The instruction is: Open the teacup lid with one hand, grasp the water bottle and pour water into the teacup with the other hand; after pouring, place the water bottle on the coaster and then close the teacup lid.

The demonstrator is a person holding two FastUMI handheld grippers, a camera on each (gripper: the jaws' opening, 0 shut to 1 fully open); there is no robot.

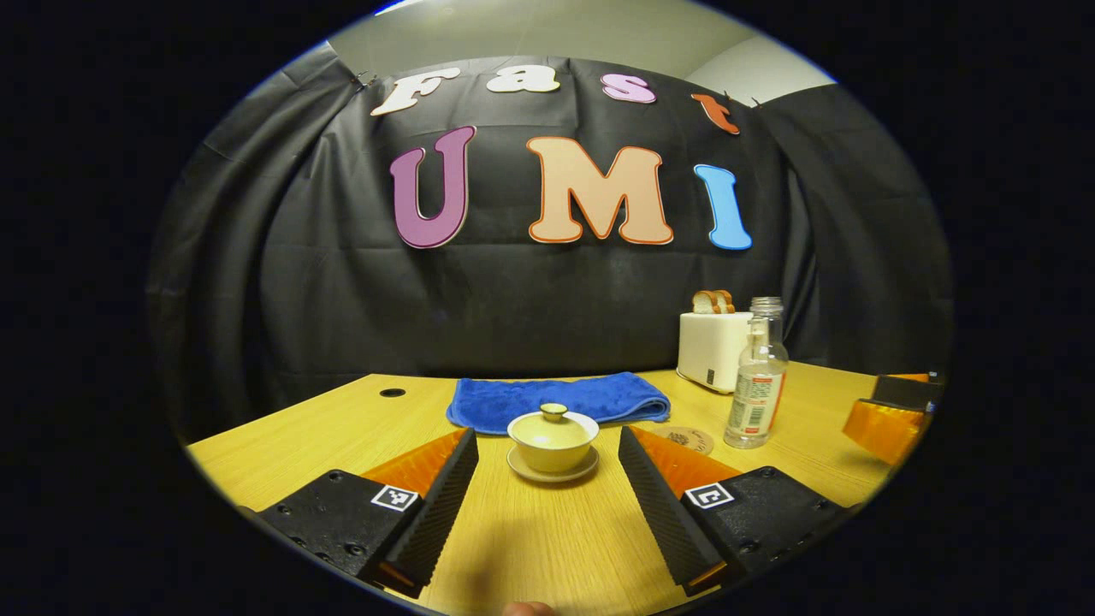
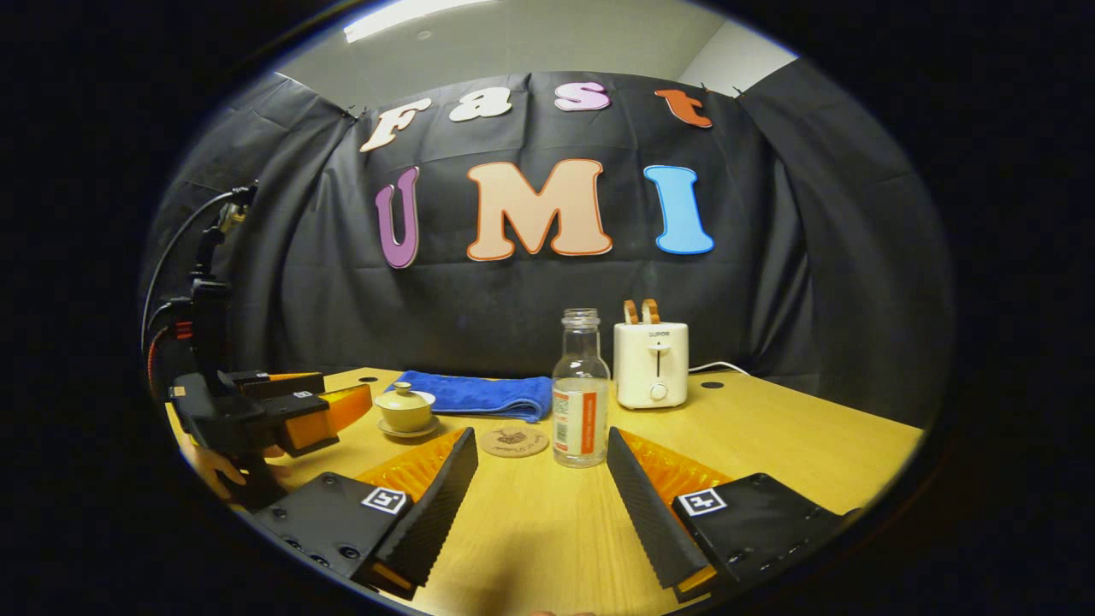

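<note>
Two grippers, both spread wide with nothing between the fingers, so nothing's started yet imo. In the left gripper view the left gripper [image 1: 547, 500] lines up on the teacup [image 1: 553, 445], lid [image 1: 553, 419] still on, at lower centre on the counter [image 1: 530, 547]. In the right gripper view the right gripper [image 2: 541, 492] faces the water bottle [image 2: 581, 393], standing at centre with the coaster [image 2: 513, 441] just left, handy for parking it later.

Pale yellow teacup [image 1: 553, 443], blue towel [image 1: 558, 399], white toaster [image 2: 651, 364], clear water bottle [image 2: 581, 392], tan wood-grain table [image 2: 770, 436].
</note>
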